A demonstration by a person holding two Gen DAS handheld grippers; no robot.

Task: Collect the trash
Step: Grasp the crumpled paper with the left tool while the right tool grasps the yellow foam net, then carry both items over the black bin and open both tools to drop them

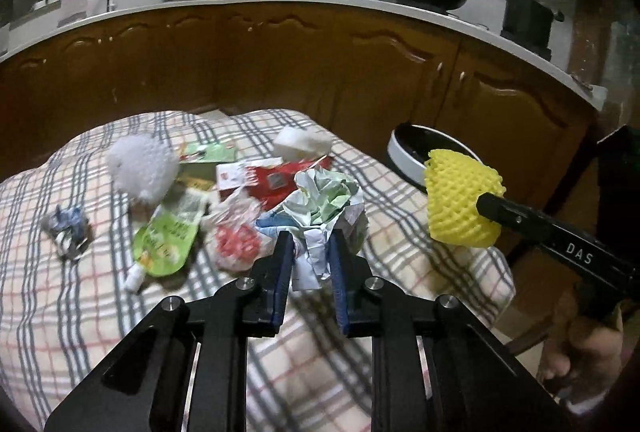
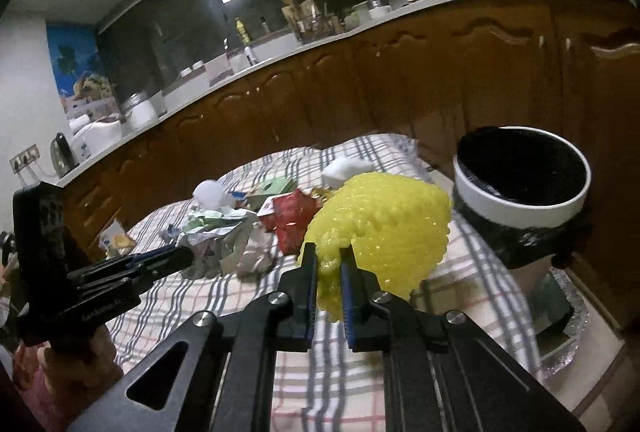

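Observation:
My left gripper (image 1: 311, 240) is shut on a crumpled paper ball (image 1: 326, 201), held just above the plaid cloth; it also shows in the right wrist view (image 2: 218, 236). My right gripper (image 2: 329, 254) is shut on a yellow foam fruit net (image 2: 384, 224), held in the air beside the trash bin (image 2: 520, 199). The net (image 1: 460, 195) and the bin (image 1: 404, 151) also show in the left wrist view, at the table's right edge. More trash lies on the cloth: a green pouch (image 1: 168, 236), a white foam net (image 1: 142, 167), a red packet (image 1: 276, 179).
The plaid-covered table (image 1: 60, 272) stands in front of brown kitchen cabinets (image 1: 280, 59). A clear bag with red print (image 1: 236, 236), a white sponge block (image 1: 302, 143) and a small dark wrapper (image 1: 68, 232) lie on the cloth. A foil tray (image 2: 568, 316) sits below the bin.

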